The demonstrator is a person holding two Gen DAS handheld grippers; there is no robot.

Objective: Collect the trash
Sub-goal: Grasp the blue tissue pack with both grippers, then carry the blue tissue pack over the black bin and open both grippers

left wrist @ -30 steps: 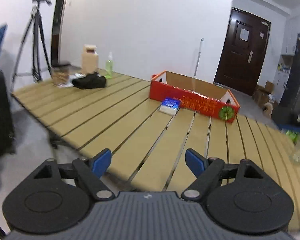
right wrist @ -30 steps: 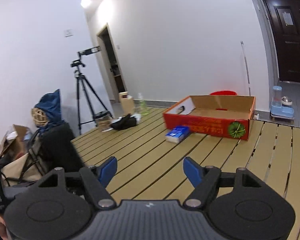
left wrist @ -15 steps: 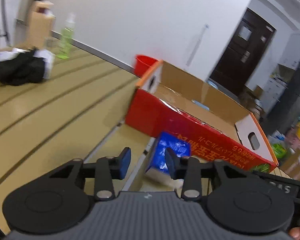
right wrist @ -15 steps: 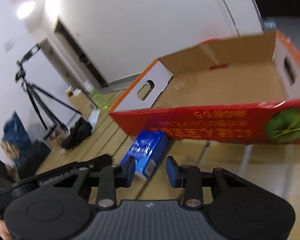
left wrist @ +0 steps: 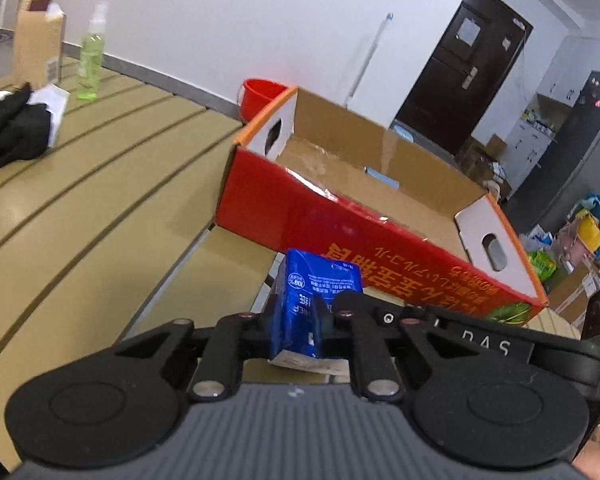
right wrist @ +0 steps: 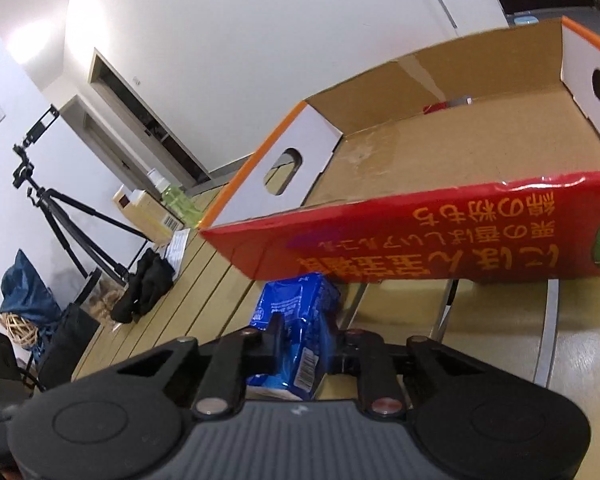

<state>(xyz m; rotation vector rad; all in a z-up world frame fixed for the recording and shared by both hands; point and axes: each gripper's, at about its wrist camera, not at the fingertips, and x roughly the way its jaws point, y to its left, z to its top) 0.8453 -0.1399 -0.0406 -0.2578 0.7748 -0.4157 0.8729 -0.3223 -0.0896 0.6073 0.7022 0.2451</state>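
Observation:
A blue tissue pack (left wrist: 320, 292) lies on the slatted wooden table (left wrist: 100, 216) against the front wall of an open red cardboard box (left wrist: 340, 224). My left gripper (left wrist: 296, 320) is shut on the pack's near end. My right gripper (right wrist: 304, 340) is shut on the same pack (right wrist: 296, 312) from its side. The red box (right wrist: 440, 236) fills the right wrist view behind the pack, and its inside looks bare. Part of the right gripper's black body (left wrist: 484, 344) shows at the right of the left wrist view.
A black cloth (left wrist: 12, 132), a green spray bottle (left wrist: 90, 64) and a tan carton (left wrist: 36, 36) sit at the table's far left. A red bucket (left wrist: 260, 92) stands behind the box. A tripod (right wrist: 60, 208) stands off the table's left side.
Both grippers moved forward from far back on the table to the blue pack, narrowed, and closed on it. The box now looms close.

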